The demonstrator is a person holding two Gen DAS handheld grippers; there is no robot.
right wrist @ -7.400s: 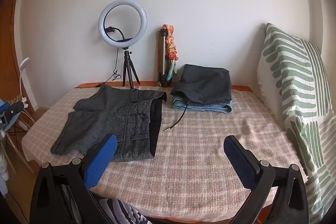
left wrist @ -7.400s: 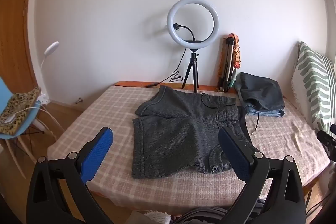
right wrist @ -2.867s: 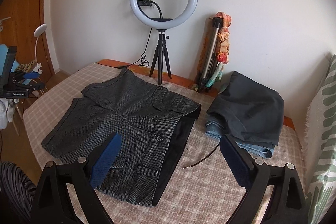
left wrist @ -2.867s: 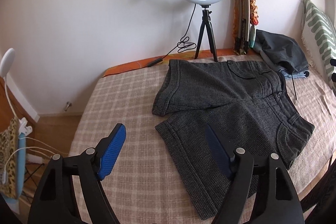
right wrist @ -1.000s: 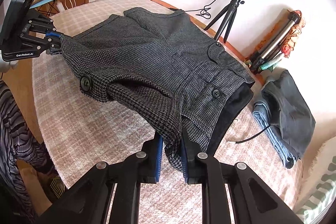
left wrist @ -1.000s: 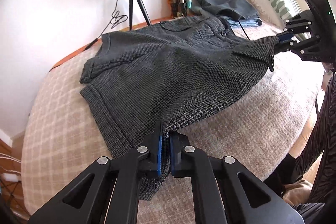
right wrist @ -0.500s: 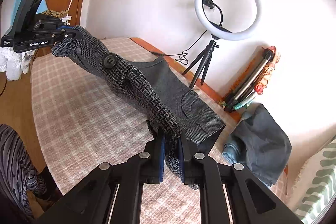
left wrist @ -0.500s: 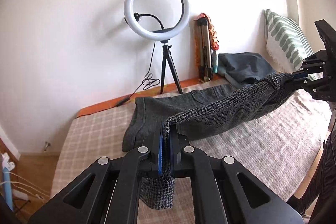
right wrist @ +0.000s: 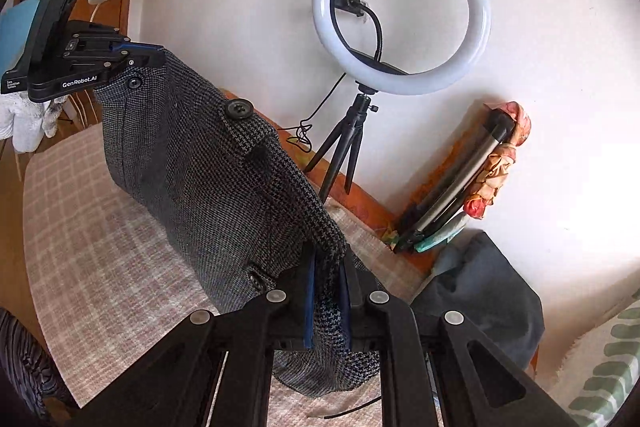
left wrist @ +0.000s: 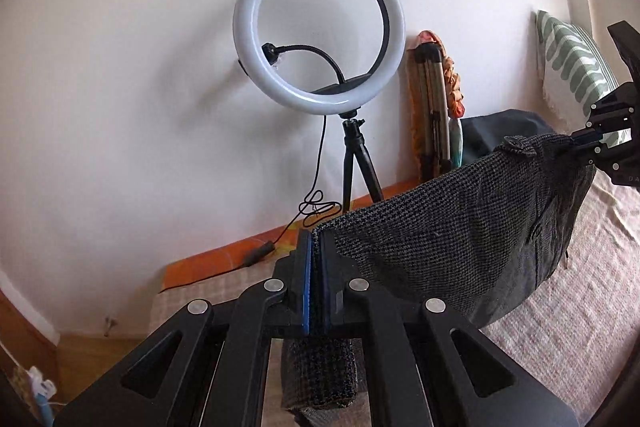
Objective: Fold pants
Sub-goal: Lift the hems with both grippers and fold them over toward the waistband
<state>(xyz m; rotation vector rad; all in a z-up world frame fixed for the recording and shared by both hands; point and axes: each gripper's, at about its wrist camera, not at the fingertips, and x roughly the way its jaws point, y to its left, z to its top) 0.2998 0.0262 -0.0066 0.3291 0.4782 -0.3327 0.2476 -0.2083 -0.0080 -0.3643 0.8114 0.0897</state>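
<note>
— Where are the pants [left wrist: 460,227] held?
— Stretched in the air above the checked cloth [right wrist: 92,227]; one edge is clamped by the left gripper [left wrist: 316,283]; the other by the right gripper [right wrist: 326,299].

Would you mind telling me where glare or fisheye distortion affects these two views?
Left wrist view: the ring light glows evenly and the corners vignette black. Right wrist view: the wall is blown out at right, and the bed edge curves from fisheye distortion.
</note>
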